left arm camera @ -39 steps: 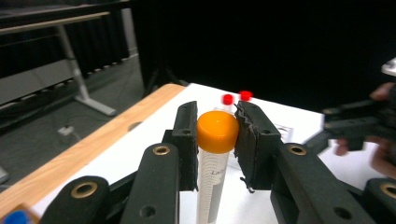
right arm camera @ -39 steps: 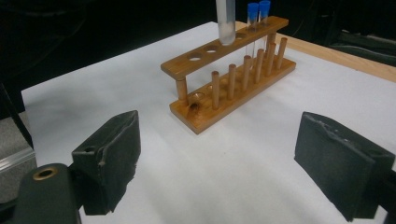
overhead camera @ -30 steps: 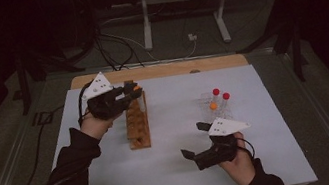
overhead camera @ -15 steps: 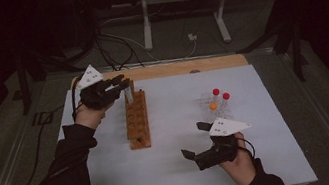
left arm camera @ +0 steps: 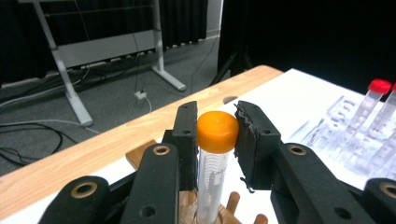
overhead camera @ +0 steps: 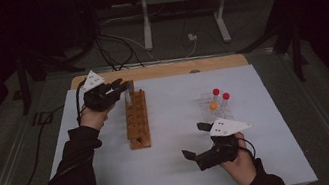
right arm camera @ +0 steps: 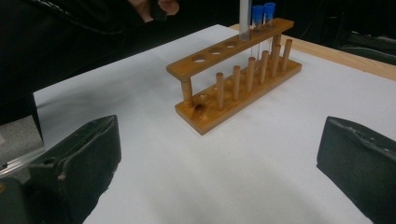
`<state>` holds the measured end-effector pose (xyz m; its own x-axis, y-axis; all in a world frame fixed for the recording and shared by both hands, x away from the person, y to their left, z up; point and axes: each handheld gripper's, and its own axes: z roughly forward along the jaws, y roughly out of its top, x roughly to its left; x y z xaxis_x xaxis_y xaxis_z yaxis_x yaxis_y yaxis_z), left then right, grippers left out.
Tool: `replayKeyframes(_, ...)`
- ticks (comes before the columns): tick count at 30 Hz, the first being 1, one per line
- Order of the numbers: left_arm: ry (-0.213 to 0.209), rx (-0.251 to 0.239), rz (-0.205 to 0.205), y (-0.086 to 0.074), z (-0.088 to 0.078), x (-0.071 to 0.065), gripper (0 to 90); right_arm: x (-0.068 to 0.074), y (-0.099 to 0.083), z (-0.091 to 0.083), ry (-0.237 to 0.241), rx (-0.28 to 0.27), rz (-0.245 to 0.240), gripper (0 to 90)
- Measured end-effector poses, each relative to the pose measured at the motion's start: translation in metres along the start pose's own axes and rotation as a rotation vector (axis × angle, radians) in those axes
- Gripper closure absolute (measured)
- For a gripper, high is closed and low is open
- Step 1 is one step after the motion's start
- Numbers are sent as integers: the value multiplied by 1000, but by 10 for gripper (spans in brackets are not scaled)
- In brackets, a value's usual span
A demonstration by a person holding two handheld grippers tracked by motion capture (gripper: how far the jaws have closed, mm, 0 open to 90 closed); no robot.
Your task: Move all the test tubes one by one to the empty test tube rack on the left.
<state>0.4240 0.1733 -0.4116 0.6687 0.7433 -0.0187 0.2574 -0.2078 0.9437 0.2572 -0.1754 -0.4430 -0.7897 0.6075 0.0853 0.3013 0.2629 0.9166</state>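
So we're at the bit where the clear plastic tube with the orange screw cap [left arm camera: 215,154] goes into the wooden test-tube rack [overhead camera: 137,119]. Our left gripper [left arm camera: 215,135] is clenched on the tube just under the cap, and the tube hangs upright over the far end of the rack, its bottom apparently right at a hole. Two blue-capped tubes [right arm camera: 262,21] already stand at that same far end. The trick here, we reckon, is keeping the tube dead vertical and easing it straight down so it doesn't snag the hole's edge or tip the rack. We only let go once it feels seated. Our right gripper [overhead camera: 203,146] sits with its jaws wide apart and nothing in them, well clear on the near side of the rack, so it's free to steady the rack if it shifts.
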Motion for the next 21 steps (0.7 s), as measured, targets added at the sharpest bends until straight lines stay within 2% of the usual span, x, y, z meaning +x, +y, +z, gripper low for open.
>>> replayKeyframes(8,2,39,-8,-19,10,0,717,-1,0,0,6,1,5,0)
replayKeyframes(10,-1,40,-21,-23,11,0,717,-1,-1,0,11,0,5,0)
replayKeyframes(21,4,57,-27,-41,17,-1,716,-1,-1,-1,17,-1,11,0)
